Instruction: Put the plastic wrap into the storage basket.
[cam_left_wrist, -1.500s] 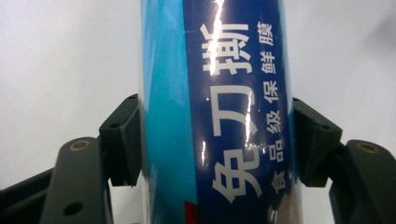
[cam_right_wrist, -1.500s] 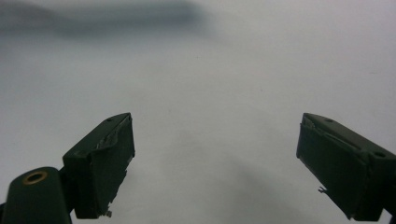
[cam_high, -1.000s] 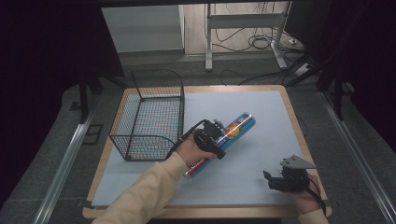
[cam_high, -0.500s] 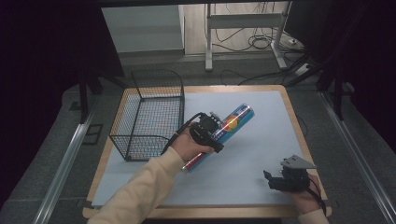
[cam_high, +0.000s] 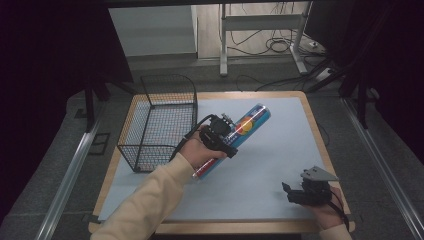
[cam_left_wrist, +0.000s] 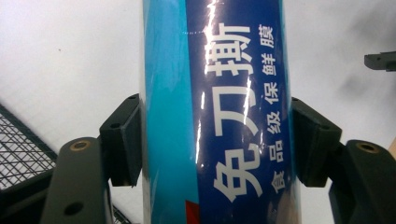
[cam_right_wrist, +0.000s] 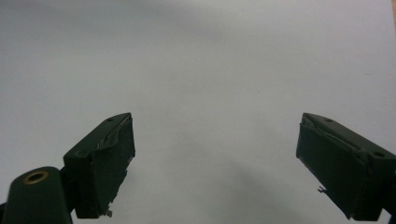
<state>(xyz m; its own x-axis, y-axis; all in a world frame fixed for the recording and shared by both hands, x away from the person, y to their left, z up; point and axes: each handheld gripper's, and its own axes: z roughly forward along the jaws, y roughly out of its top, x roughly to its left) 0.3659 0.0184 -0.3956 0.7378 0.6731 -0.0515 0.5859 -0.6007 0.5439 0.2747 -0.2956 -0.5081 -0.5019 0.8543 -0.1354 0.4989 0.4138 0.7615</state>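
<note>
Basket (cam_high: 162, 120) stands just beside held roll (cam_high: 235, 137).

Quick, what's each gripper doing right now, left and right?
Left gripper: shut on the blue cling-film tube, held beside the wire basket.
Right gripper: open, holding nothing.

Your left claw (cam_high: 223, 134) sits clamped tight at mid-reach, forearm stretched forward in its pale sleeve, while your right claw (cam_high: 296, 192) rests low by your body, jaws spread wide apart.
</note>
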